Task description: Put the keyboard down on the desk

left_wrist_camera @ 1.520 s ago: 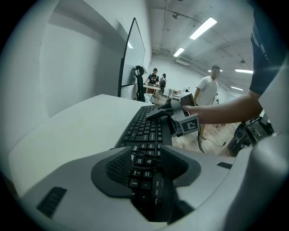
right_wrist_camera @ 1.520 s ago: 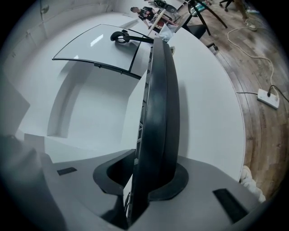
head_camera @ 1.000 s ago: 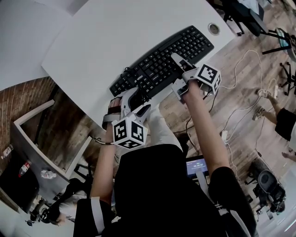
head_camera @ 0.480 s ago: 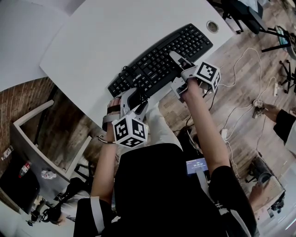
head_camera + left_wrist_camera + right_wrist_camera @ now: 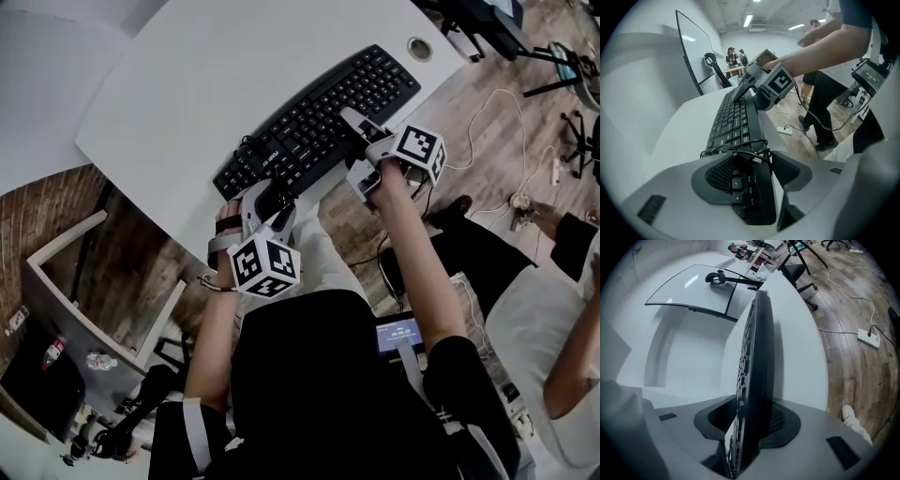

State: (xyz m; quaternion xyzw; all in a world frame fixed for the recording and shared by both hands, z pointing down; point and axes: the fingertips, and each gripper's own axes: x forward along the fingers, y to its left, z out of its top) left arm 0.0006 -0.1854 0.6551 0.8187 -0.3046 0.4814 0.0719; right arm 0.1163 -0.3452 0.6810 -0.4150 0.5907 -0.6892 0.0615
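A black keyboard lies flat on the white desk, close to its front edge, with its cable coiled at the near end. My left gripper straddles the keyboard's left end. Its jaws have just been closing; in the left gripper view one pad rests by the keys and the other stands clear of the edge. My right gripper sits at the front edge farther right. Its jaws have just been opening, with the keyboard between them edge-on and a gap beside one pad.
A round cable hole sits in the desk's far right corner. A curved panel with headphones stands beyond the desk. A person in white stands at the right on the wooden floor, among cables and a power strip.
The keyboard and both grippers keep their places on the desk. A person in white has come into view at the lower right.
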